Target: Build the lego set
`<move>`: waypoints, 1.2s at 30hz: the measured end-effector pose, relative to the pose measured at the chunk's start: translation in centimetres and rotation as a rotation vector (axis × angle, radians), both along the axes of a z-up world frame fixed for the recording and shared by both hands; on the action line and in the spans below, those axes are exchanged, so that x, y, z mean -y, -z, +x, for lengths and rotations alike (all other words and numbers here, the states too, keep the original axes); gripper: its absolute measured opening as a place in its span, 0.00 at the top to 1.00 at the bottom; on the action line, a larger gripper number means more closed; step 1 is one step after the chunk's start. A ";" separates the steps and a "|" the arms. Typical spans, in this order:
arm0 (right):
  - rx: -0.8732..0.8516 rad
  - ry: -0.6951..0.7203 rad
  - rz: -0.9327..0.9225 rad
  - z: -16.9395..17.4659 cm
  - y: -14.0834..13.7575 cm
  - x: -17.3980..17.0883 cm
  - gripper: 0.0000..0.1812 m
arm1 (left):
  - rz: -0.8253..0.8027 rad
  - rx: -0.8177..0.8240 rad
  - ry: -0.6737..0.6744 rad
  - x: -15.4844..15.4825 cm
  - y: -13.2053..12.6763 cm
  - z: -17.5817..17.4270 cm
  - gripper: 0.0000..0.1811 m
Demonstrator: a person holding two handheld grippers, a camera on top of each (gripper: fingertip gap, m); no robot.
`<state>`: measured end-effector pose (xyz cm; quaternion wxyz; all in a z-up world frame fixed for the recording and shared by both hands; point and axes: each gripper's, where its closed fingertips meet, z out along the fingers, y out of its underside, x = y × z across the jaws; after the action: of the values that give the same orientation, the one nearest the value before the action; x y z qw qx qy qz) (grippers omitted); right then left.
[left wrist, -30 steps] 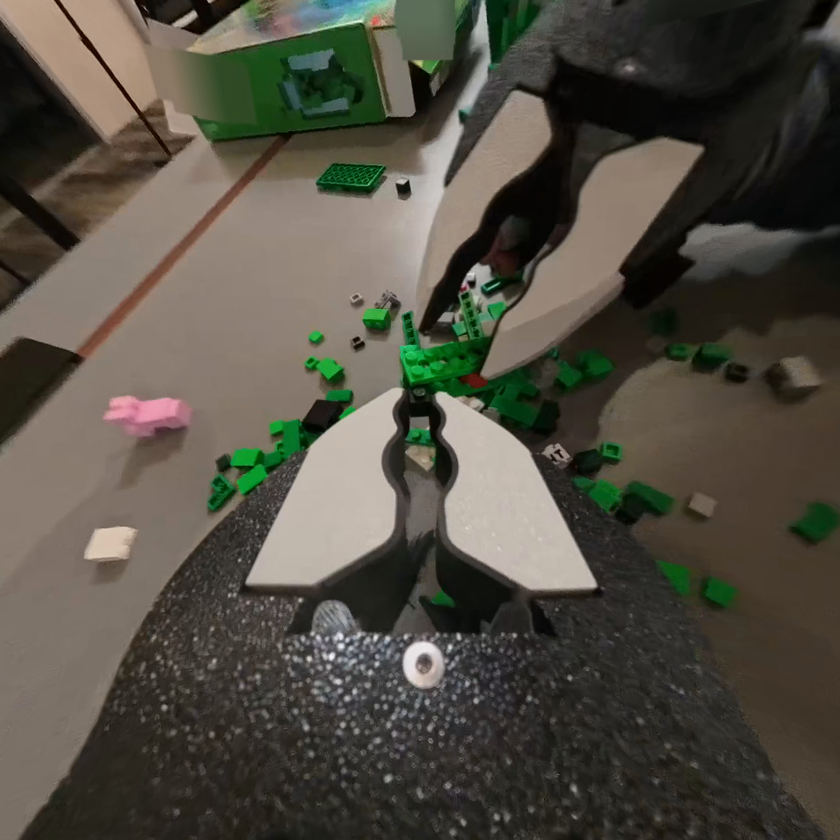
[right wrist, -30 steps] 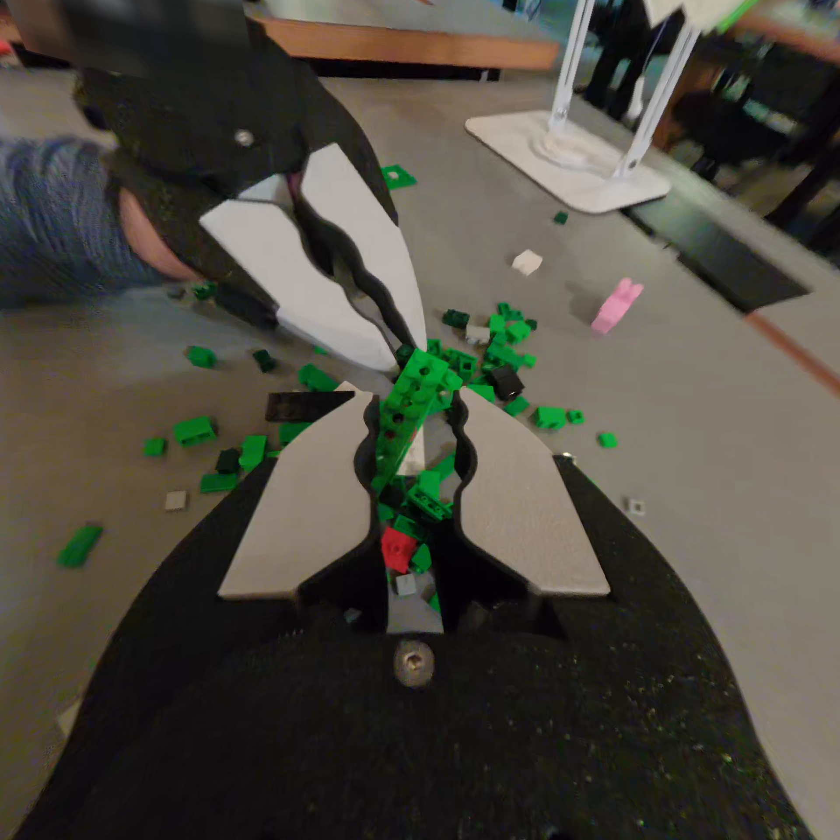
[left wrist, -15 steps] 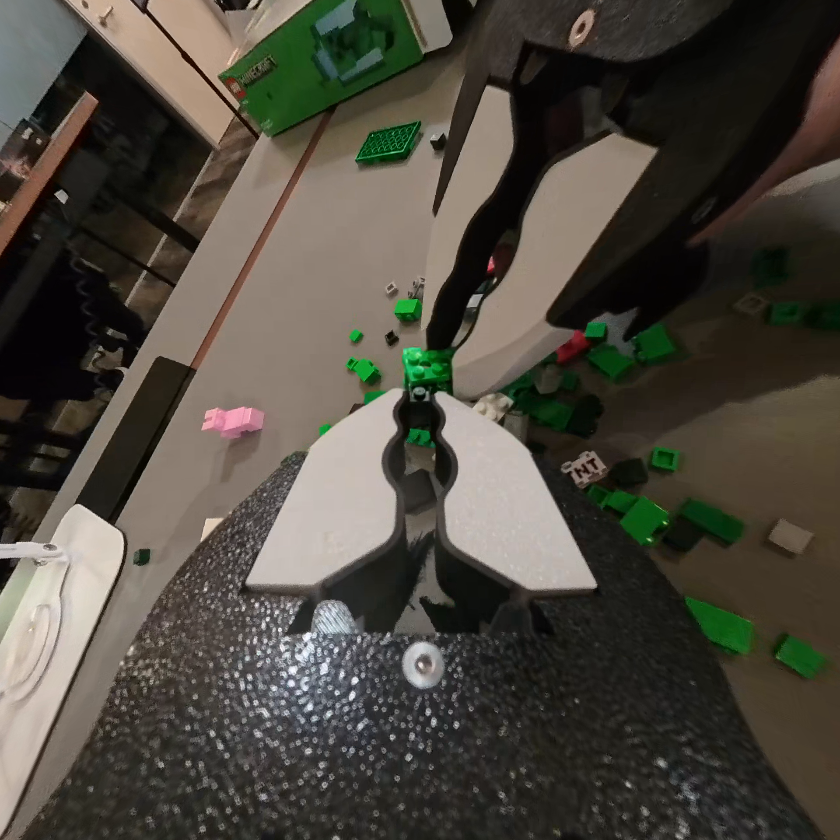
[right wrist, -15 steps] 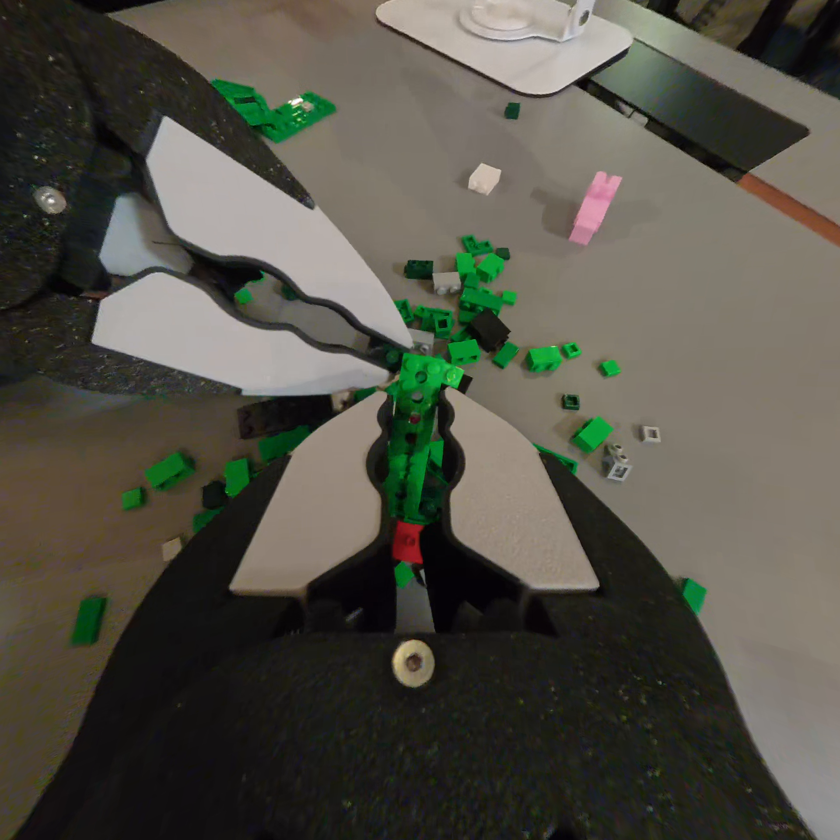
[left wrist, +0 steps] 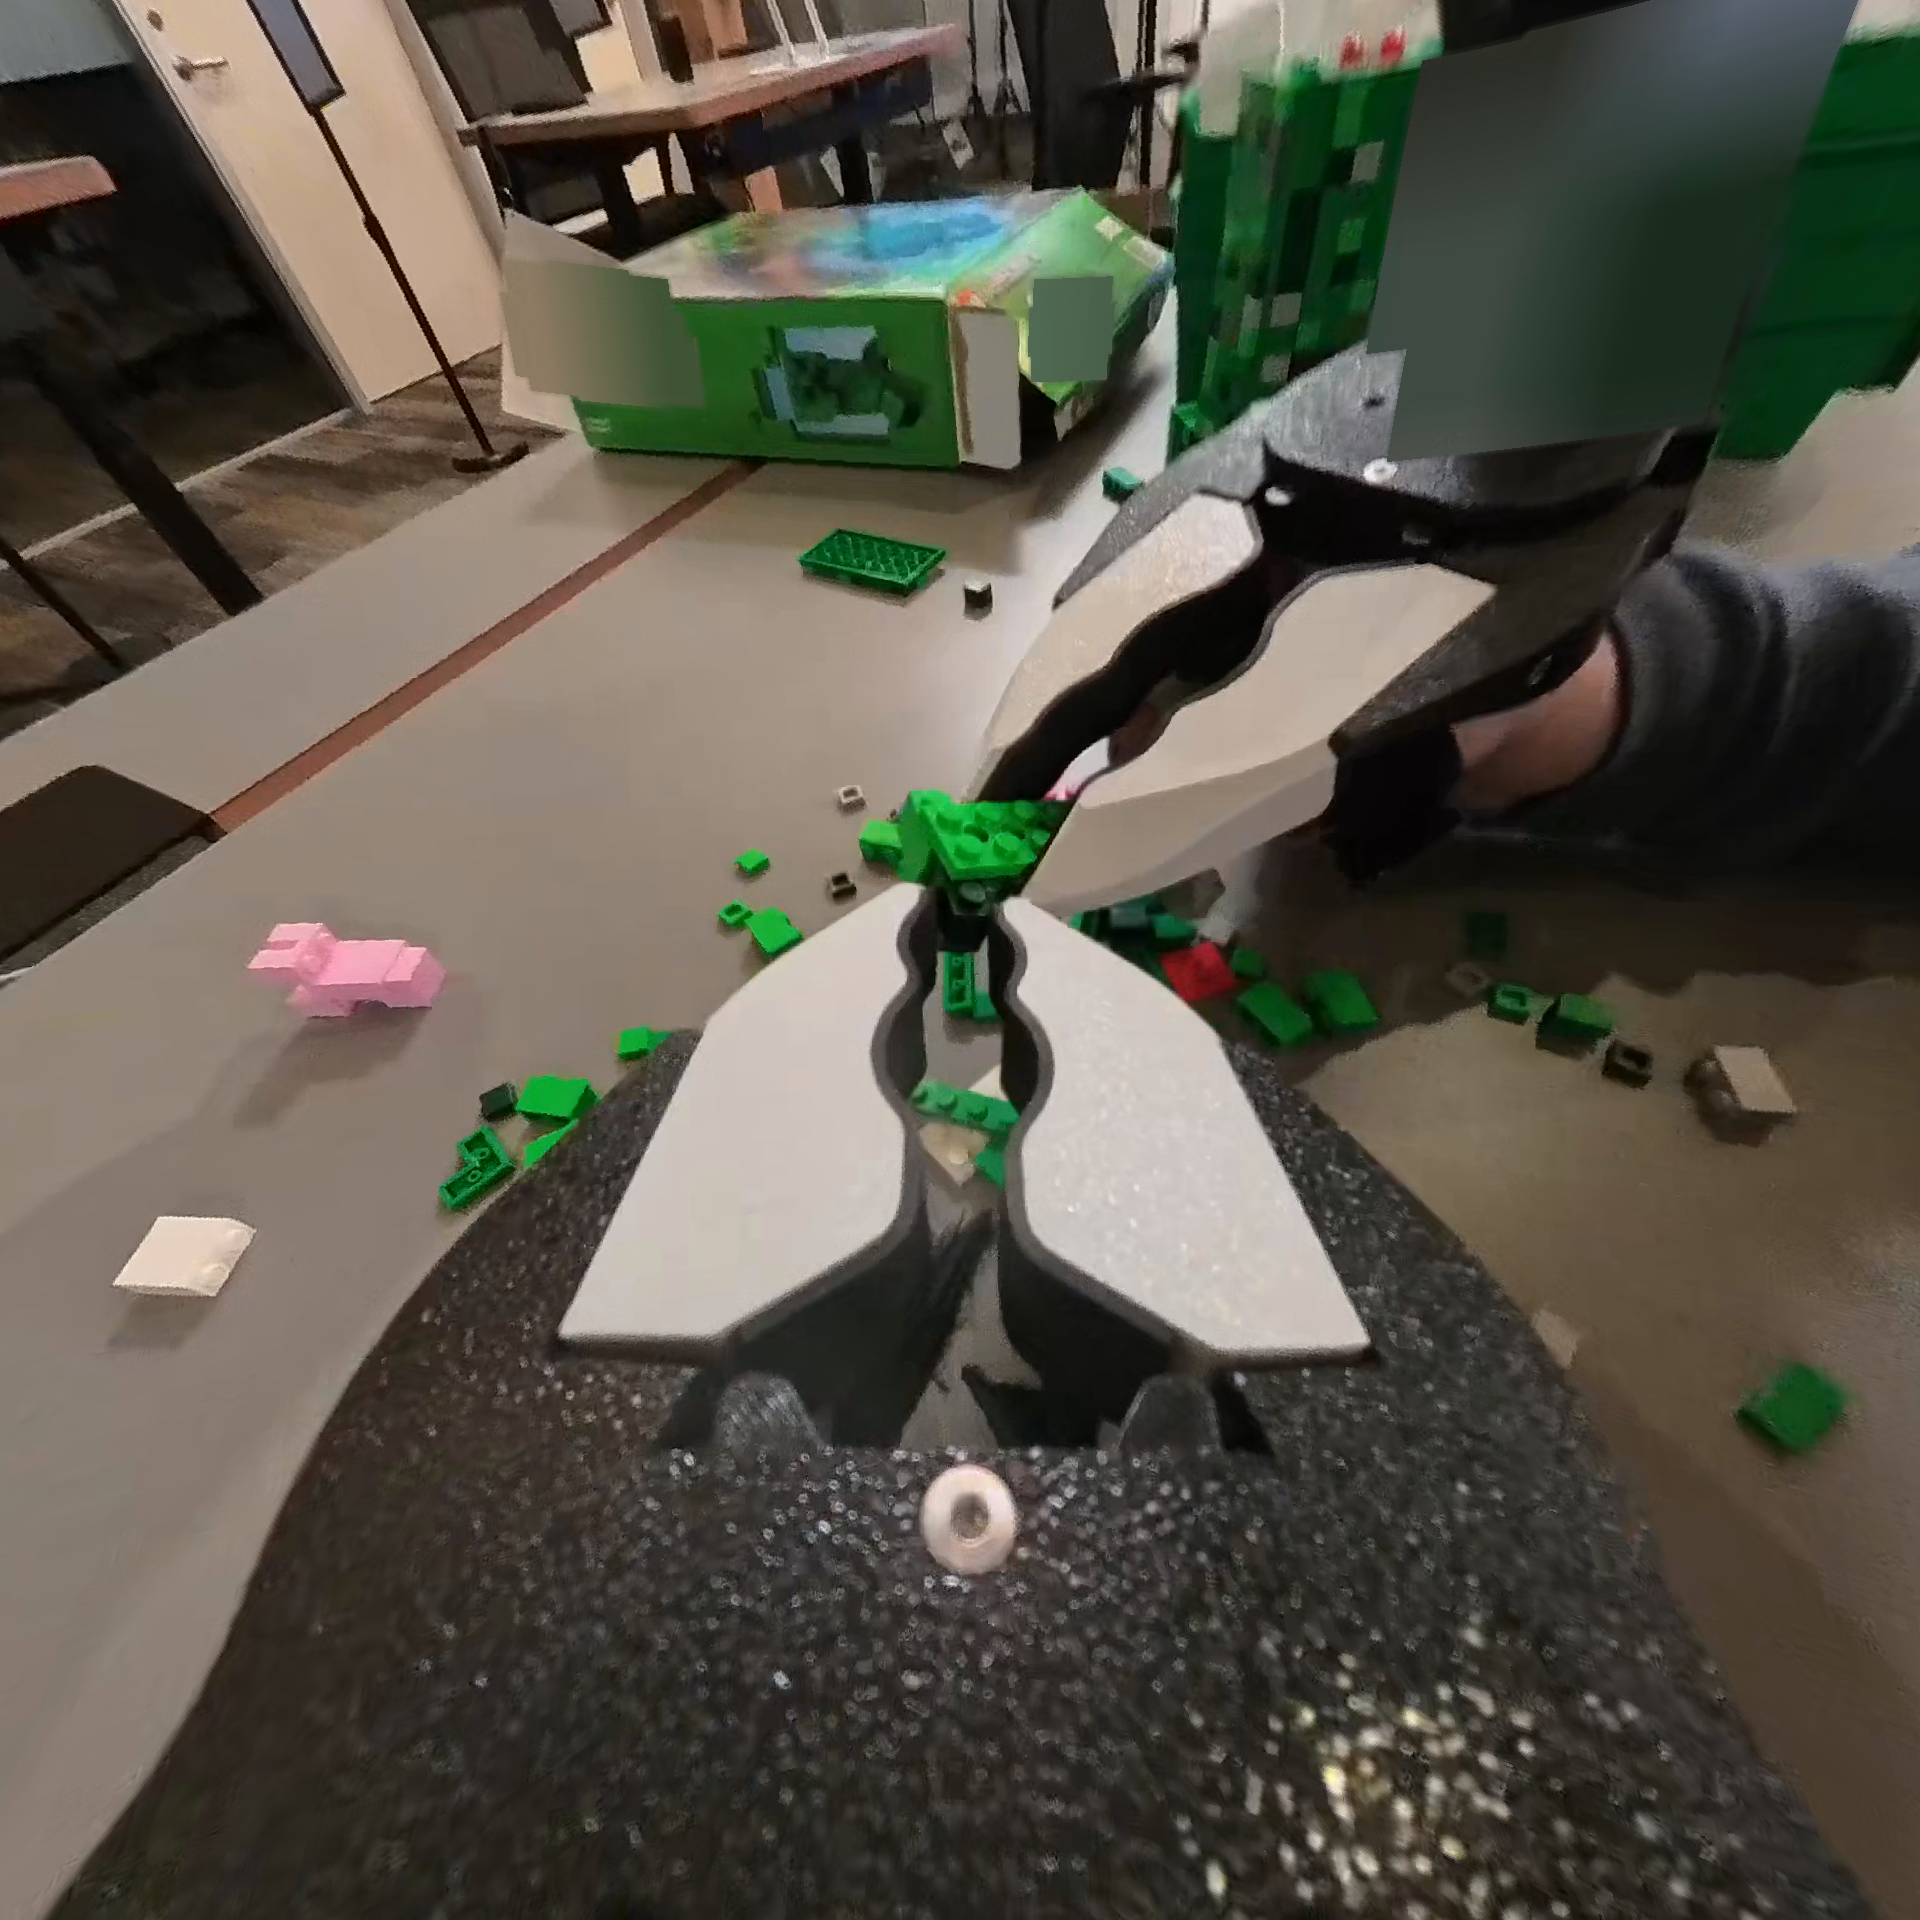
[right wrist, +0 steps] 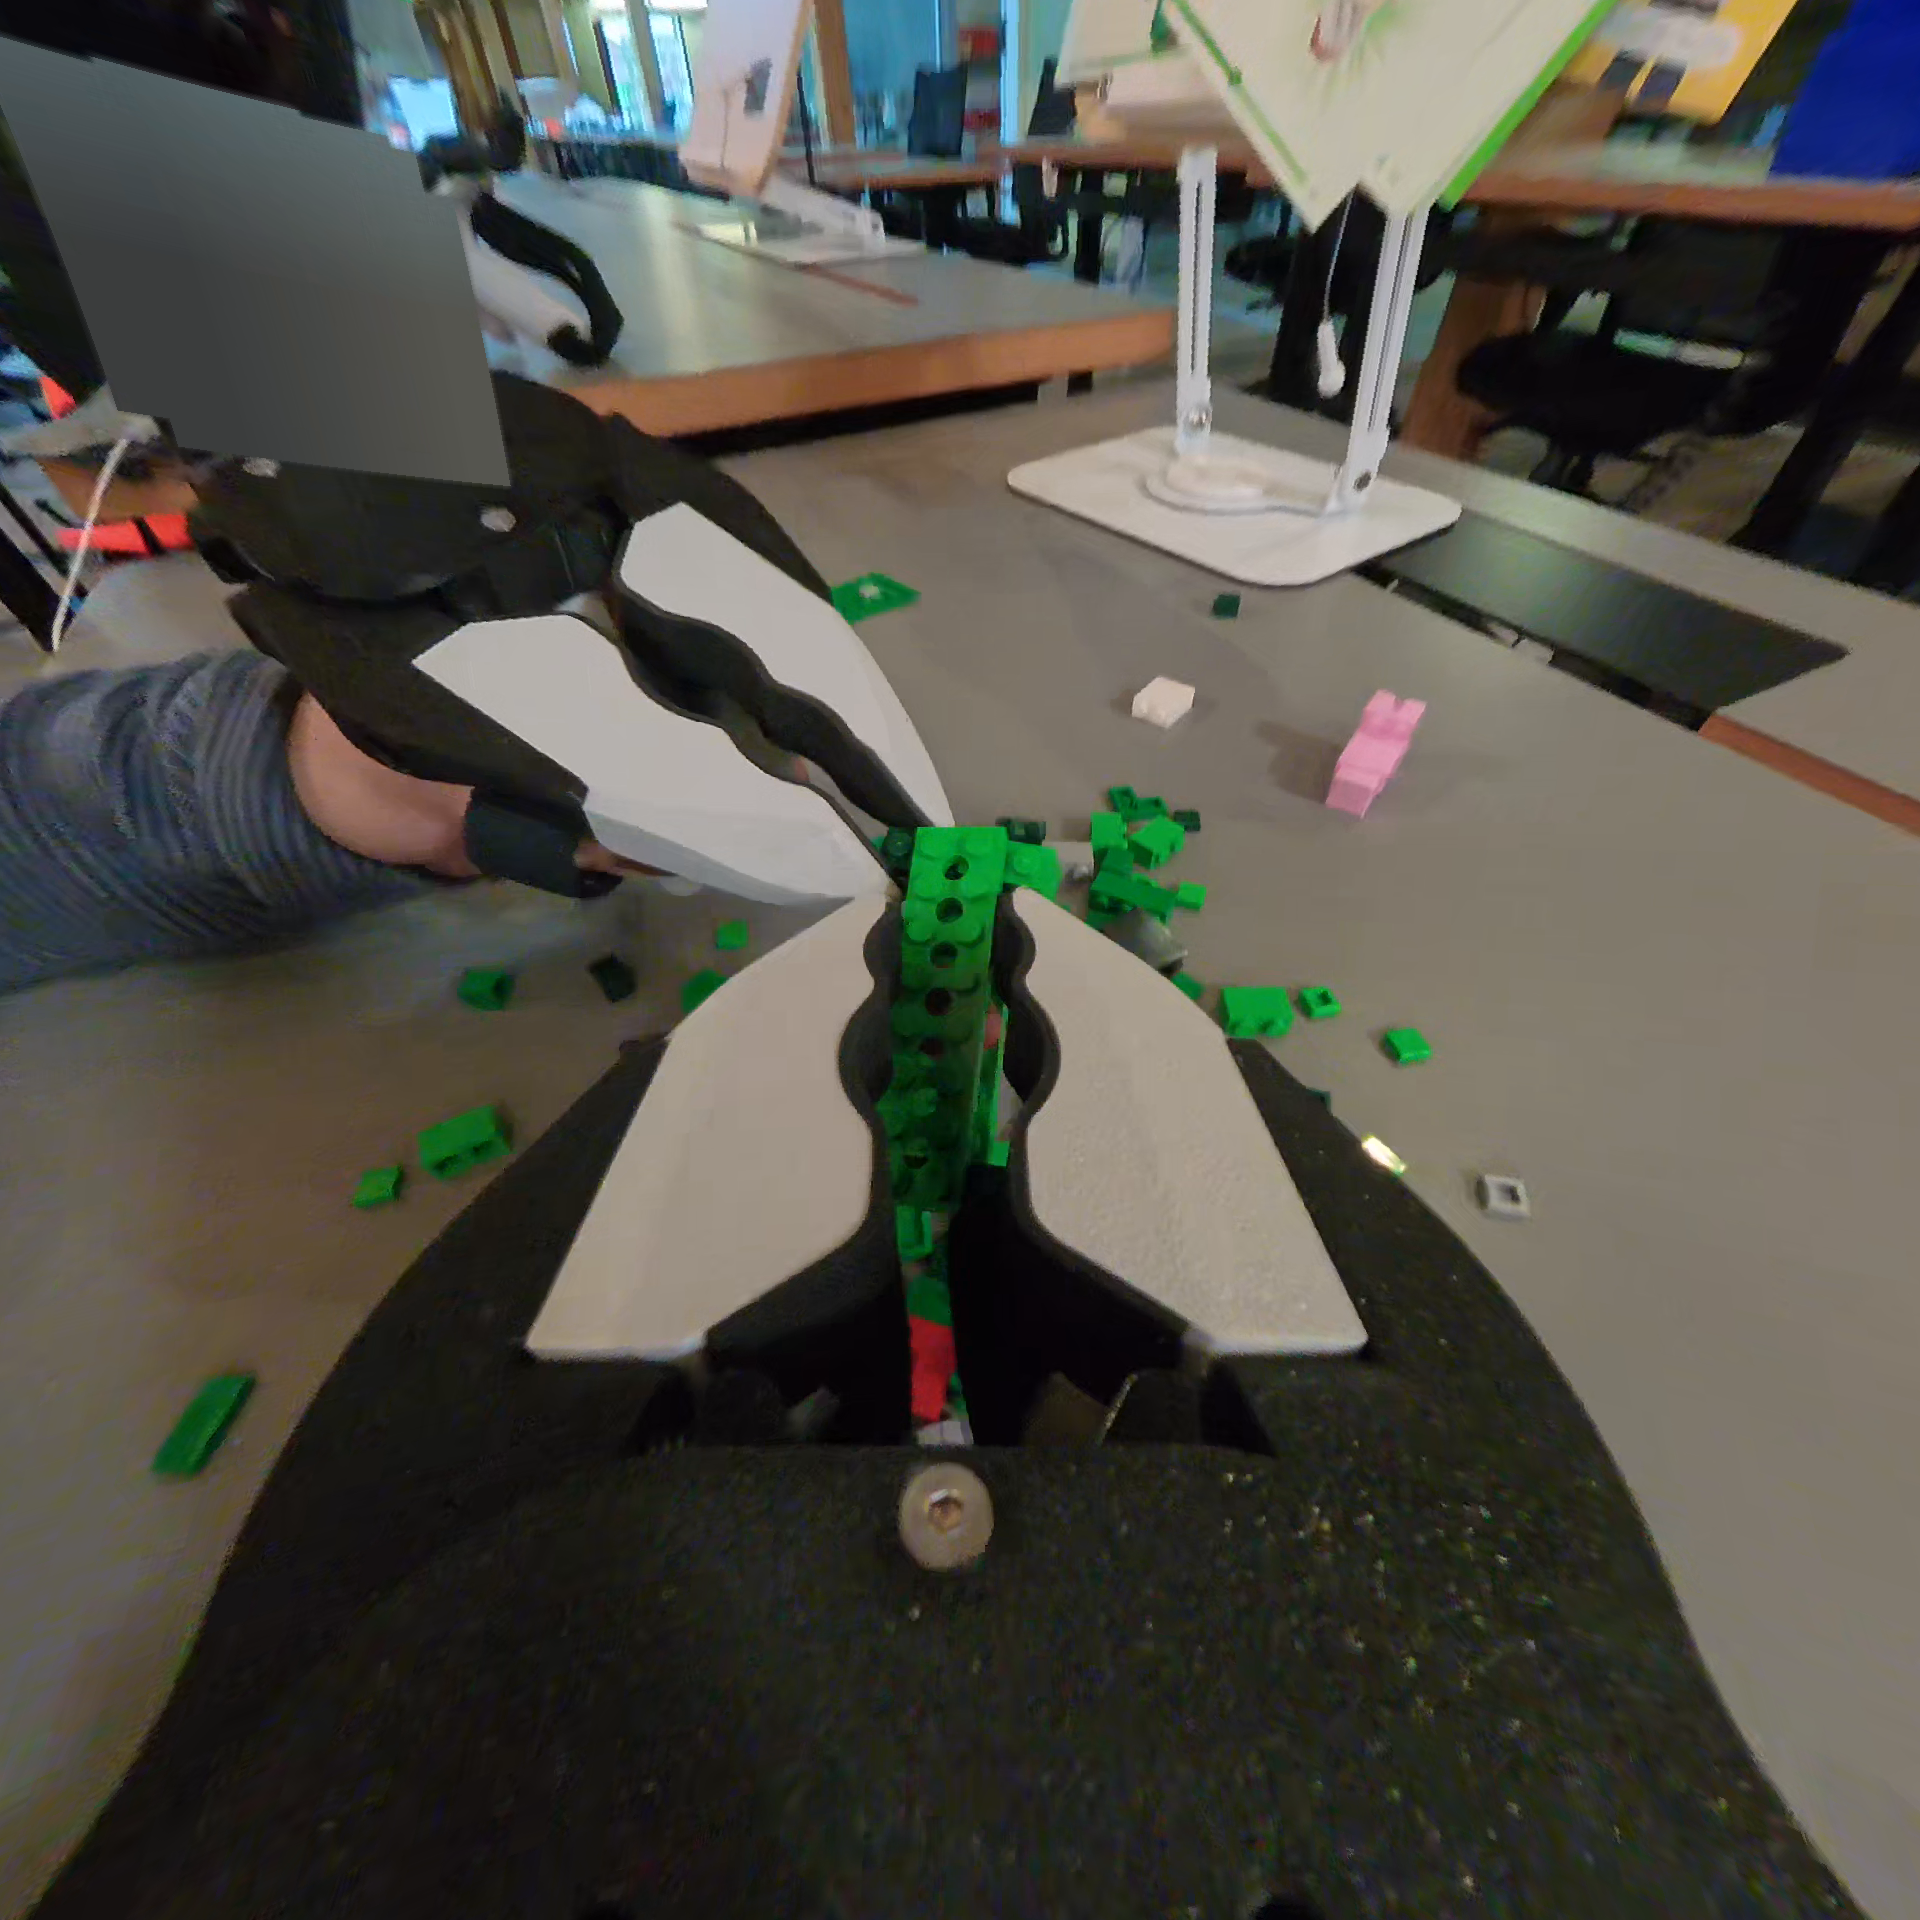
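We grip a long green assembly [right wrist: 951, 997] in our right hand-held gripper [right wrist: 948, 904], lifted above mid-tabletop [left wrist: 582, 727]; our left hand-held gripper [left wrist: 961, 909] pinches its tip. Many loose bricks [right wrist: 1138, 862] remain unplaced: early days.

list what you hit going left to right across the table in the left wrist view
white tile → pink pig → left gripper → red brick → grey brick
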<state>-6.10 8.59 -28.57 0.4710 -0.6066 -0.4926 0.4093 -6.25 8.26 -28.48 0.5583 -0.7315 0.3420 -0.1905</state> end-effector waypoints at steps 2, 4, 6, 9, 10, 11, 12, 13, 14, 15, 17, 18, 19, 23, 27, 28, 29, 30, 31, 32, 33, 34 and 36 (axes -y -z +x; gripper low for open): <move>-0.033 0.014 0.027 -0.2 -0.5 -0.1 0.91 | 0.003 0.039 -0.013 -0.1 -0.4 -0.1 0.96; -0.061 0.038 0.065 -0.3 -0.8 -0.2 0.91 | 0.015 0.072 -0.036 -0.2 -0.8 -0.2 0.96; -0.089 0.068 0.095 -0.3 -1.3 -0.4 0.91 | 0.019 0.124 -0.062 -0.4 -1.2 -0.3 0.96; -0.107 0.101 0.163 -0.3 -1.7 -0.5 0.91 | -0.001 0.213 -0.085 -0.6 -1.5 -0.4 0.96; -0.110 0.106 0.189 -0.3 -1.8 -0.6 0.91 | -0.011 0.232 -0.088 -0.6 -1.6 -0.4 0.95; -0.111 0.110 0.213 -0.3 -1.8 -0.6 0.91 | -0.021 0.249 -0.090 -0.6 -1.6 -0.4 0.96; -0.106 0.113 0.230 -0.4 -1.8 -0.6 0.91 | -0.032 0.260 -0.094 -0.7 -1.5 -0.5 0.96; -0.103 0.114 0.244 -0.4 -1.8 -0.6 0.91 | -0.038 0.268 -0.093 -0.7 -1.5 -0.5 0.96; -0.103 0.113 0.262 -0.5 -1.8 -0.6 0.91 | -0.039 0.272 -0.094 -0.7 -1.4 -0.5 0.96; -0.101 0.113 0.273 -0.5 -1.8 -0.7 0.91 | -0.039 0.271 -0.097 -0.7 -1.4 -0.6 0.96; -0.105 0.110 0.284 -0.5 -1.9 -0.6 0.91 | -0.040 0.273 -0.097 -0.7 -1.5 -0.5 0.96; -0.102 0.109 0.302 -0.5 -1.9 -0.6 0.91 | -0.045 0.276 -0.099 -0.7 -1.4 -0.5 0.96; -0.091 0.110 0.329 -0.5 -1.8 -0.7 0.92 | -0.053 0.274 -0.102 -0.8 -1.3 -0.6 0.96; -0.040 0.104 0.420 -0.5 -1.4 -0.7 0.91 | -0.122 0.331 -0.087 -0.8 -0.7 -0.5 0.96; -0.068 0.063 0.436 -0.2 -1.9 -0.3 0.92 | -0.206 0.487 -0.002 -0.3 -1.1 -0.2 0.96; -0.100 0.044 0.406 -0.1 -2.2 -0.1 0.92 | -0.221 0.534 0.035 -0.2 -1.4 0.0 0.95; -0.144 0.016 0.347 0.0 -2.5 0.1 0.92 | -0.234 0.579 0.083 0.1 -1.8 0.1 0.95; -0.195 -0.017 0.271 0.2 -2.9 0.4 0.92 | -0.242 0.618 0.139 0.5 -2.4 0.2 0.94; -0.243 -0.051 0.198 0.4 -3.3 0.6 0.92 | -0.240 0.650 0.193 1.0 -3.0 0.4 0.94; -0.283 -0.077 0.130 0.5 -3.6 0.7 0.92 | -0.233 0.667 0.218 1.2 -3.5 0.5 0.94; -0.316 -0.098 0.064 0.6 -3.9 0.8 0.91 | -0.217 0.665 0.226 1.3 -3.8 0.5 0.94; -0.346 -0.126 -0.004 0.7 -4.1 0.9 0.91 | -0.187 0.660 0.230 1.4 -4.2 0.5 0.95; -0.441 -0.188 -0.176 1.1 -5.0 1.0 0.91 | -0.152 0.634 0.226 1.5 -4.4 0.4 0.94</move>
<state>-5.03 7.55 -23.56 0.4725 -0.4928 -0.3947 0.6149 -5.87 6.73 -24.07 0.5562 -0.6327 0.2155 -0.4938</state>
